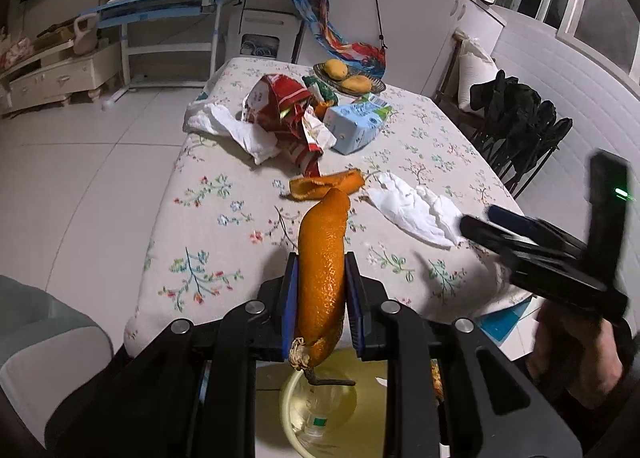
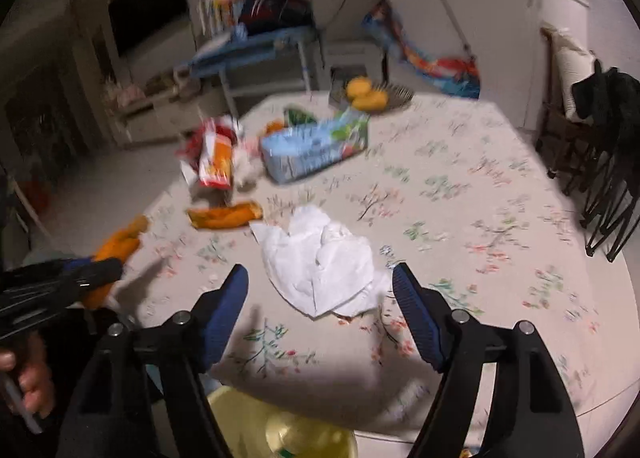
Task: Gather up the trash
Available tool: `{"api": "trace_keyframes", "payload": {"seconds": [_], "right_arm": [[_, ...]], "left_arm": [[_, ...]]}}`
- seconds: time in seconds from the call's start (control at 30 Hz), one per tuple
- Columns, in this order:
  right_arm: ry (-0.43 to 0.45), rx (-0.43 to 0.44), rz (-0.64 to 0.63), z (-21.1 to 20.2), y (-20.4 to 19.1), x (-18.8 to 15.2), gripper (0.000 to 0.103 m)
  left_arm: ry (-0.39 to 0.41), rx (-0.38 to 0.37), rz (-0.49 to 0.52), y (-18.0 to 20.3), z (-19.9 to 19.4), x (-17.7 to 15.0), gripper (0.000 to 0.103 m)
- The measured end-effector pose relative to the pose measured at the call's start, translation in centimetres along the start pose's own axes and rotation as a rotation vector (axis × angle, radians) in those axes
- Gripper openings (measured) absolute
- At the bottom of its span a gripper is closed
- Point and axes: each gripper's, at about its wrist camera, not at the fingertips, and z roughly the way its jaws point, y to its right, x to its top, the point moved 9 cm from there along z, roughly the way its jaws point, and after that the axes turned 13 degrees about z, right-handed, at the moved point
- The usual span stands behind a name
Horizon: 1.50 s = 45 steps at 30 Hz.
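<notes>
In your left wrist view, your left hand-held gripper (image 1: 322, 290) has its blue pads pinched tight on a long orange peel (image 1: 322, 278), which stands up between them with its dried stem end hanging down at the near edge, above a yellow bin (image 1: 294, 410) that sits below the near edge of the desk (image 1: 208, 226); a clear bottle lies inside the bin, its label too small to read. On the floral cloth just beyond the held peel lies a second orange peel (image 1: 320, 186), and to its right a crumpled white tissue (image 1: 412, 210), with your right hand-held gripper (image 1: 476, 226) reaching in from the right, its tips at the tissue's right edge. Farther off sit a red snack wrapper (image 1: 280, 106), a white plastic bag (image 1: 236, 130) to its left and a light blue carton (image 1: 356, 126) to its right; their printing cannot be read. At the far edge a dish holds mangoes (image 1: 348, 76). In your right wrist view, which is blurred, your right hand-held gripper (image 2: 320, 290) is spread wide with nothing between its pads, and the tissue (image 2: 324, 266) lies on the desk (image 2: 480, 198) between and just beyond the tips. The loose peel (image 2: 224, 216) lies farther left, your left hand-held gripper (image 2: 100, 272) shows at the left edge with its peel (image 2: 118, 248), and the carton (image 2: 312, 146) carries lettering too smeared to make out.
</notes>
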Motion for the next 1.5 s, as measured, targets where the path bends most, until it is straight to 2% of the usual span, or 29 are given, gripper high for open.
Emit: {"api": "trace_keyframes", "payload": {"seconds": [0.07, 0.1, 0.13, 0.23, 0.27, 0.57, 0.73, 0.83, 0.97, 1.13, 1.43, 1.5], "right_arm": [[-0.020, -0.047, -0.043, 1.7, 0.0, -0.1, 0.071], [-0.038, -0.069, -0.059, 2.7, 0.1, -0.3, 0.066], [-0.053, -0.074, -0.062, 3.2, 0.2, -0.5, 0.049], [-0.075, -0.080, -0.071, 3.9, 0.5, -0.8, 0.015], [-0.079, -0.071, -0.069, 3.8, 0.5, -0.9, 0.009], [0.003, 0.057, -0.016, -3.3, -1.2, -1.1, 0.008], [0.057, 0.149, -0.019, -8.2, -3.0, -2.9, 0.008], [0.058, 0.170, -0.023, -9.6, -3.6, -4.4, 0.008], [0.005, 0.178, -0.020, -10.4, -3.9, -7.2, 0.008], [-0.097, 0.182, -0.011, -9.4, -4.1, -9.9, 0.008], [-0.268, 0.129, -0.019, -6.7, -3.9, -13.9, 0.011], [-0.280, 0.117, -0.024, -6.4, -3.9, -14.4, 0.011]], "left_arm": [[-0.004, -0.002, 0.000, 0.2, 0.0, -0.3, 0.021], [-0.005, -0.002, 0.000, 0.2, 0.0, -0.4, 0.021], [-0.006, -0.004, 0.001, 0.4, 0.0, -0.6, 0.021], [-0.011, -0.008, 0.002, 0.5, 0.0, -0.8, 0.021], [-0.009, -0.008, 0.002, 0.6, 0.0, -0.9, 0.021], [0.032, -0.019, -0.013, 0.7, -1.6, -0.3, 0.021], [0.057, -0.027, -0.011, 1.4, -3.0, -0.1, 0.021], [0.069, -0.031, -0.009, 1.9, -3.8, -0.2, 0.021], [0.069, -0.034, 0.000, 2.6, -4.5, -1.0, 0.021], [0.045, -0.046, 0.004, 3.4, -4.8, -2.6, 0.021], [-0.011, -0.073, 0.035, 5.7, -4.3, -5.4, 0.021], [-0.026, -0.082, 0.036, 6.1, -4.0, -5.9, 0.021]]}}
